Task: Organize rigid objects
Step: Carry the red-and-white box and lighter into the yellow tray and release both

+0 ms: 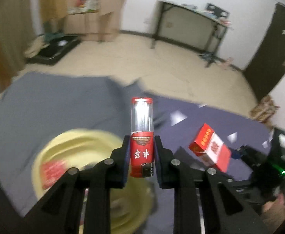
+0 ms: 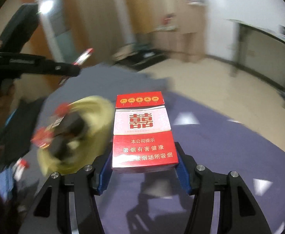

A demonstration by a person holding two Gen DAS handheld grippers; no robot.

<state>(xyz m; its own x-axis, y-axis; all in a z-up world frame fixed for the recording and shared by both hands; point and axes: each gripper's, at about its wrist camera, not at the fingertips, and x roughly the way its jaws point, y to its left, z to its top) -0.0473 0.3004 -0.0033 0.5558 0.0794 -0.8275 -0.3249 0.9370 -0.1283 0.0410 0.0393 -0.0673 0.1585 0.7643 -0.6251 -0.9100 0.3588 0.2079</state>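
Black fingers of the left gripper [image 1: 141, 156] are pressed together on a red lighter [image 1: 141, 136], pinching its lower red body from both sides. Its long axis runs straight out along the fingers toward 12 o'clock, clear top end farthest from the camera. Held up off the grey-blue cloth [image 1: 54, 105], the lighter has the yellow bowl [image 1: 80, 150] below it at about 8 o'clock, blurred, with a red packet and dark things already inside.

Over in the right wrist view, the right gripper [image 2: 144, 161] pinches a red and white cigarette pack [image 2: 142, 130] by its near end, blue pads on the two narrow sides, long axis also pointing to 12 o'clock and lid end away. From there the bowl [image 2: 95, 113] lies at 9 to 10 o'clock, just beside the pack.

Judging by this, both items are headed for the bowl. It sits leftward of each tool, and the left hand appears nearer, almost over the rim.
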